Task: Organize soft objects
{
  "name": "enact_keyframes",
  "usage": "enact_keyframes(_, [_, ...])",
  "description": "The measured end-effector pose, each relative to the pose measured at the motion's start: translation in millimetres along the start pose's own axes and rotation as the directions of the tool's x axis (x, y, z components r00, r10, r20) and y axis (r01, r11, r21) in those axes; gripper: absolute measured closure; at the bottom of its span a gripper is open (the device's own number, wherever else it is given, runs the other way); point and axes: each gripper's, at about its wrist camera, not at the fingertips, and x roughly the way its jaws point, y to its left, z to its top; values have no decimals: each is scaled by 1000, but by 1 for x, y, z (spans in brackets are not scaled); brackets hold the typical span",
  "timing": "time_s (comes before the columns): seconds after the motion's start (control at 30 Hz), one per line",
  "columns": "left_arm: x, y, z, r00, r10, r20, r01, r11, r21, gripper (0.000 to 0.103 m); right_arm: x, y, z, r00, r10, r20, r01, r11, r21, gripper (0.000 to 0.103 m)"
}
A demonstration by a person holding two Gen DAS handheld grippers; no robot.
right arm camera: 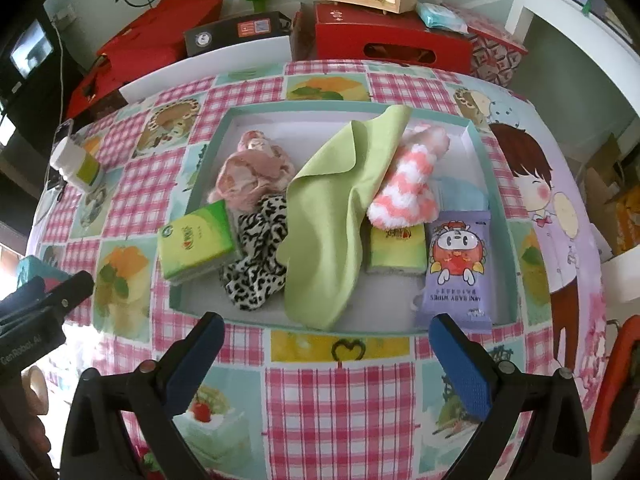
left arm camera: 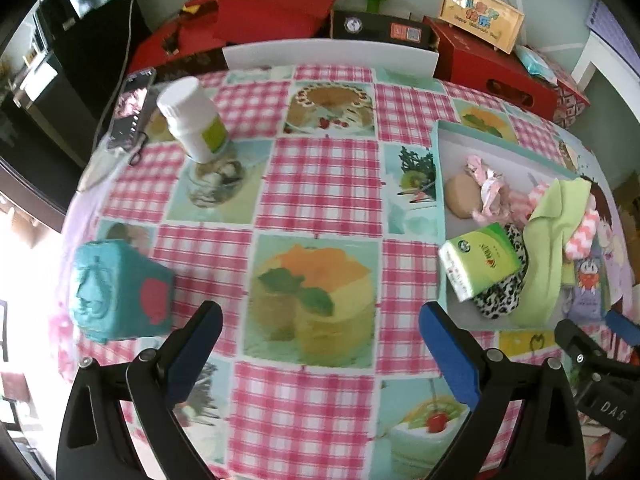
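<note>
Left wrist: your left gripper [left arm camera: 320, 320] is spread, empty, above bare tabletop [left arm camera: 320, 184]. Teal soft cube [left arm camera: 120, 290] sits just left of it, outside the tray [left arm camera: 442, 184]. White bottle [left arm camera: 194, 120] stands tilted on a glass jar [left arm camera: 214, 180] behind; swing wide and you'll probably topple it.

Right wrist: your right gripper [right arm camera: 322, 338] is spread, empty, at the tray's near wall. Green cloth [right arm camera: 332, 216] drapes over that wall; tissue pack [right arm camera: 196, 236] overhangs the left one. Drag across and either likely comes out.
</note>
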Motion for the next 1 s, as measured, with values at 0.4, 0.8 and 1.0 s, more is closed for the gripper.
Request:
enact_keyframes(0.4, [-31,1,-25,992,119,52,-123,989,79,5,-25,18,-21,1000,-20,5,20,999,-50,0])
enact_keyframes(0.8, [-47,9,-46,994,108,34,-110,990,83,5,-46,21,-39,999,-38,28,40,997,-61,0])
enact_keyframes(1.0, [-57,12,-55,997,75,36,-77,995,63,5,-56,26,-47,998,-32,58,37,996,-84,0])
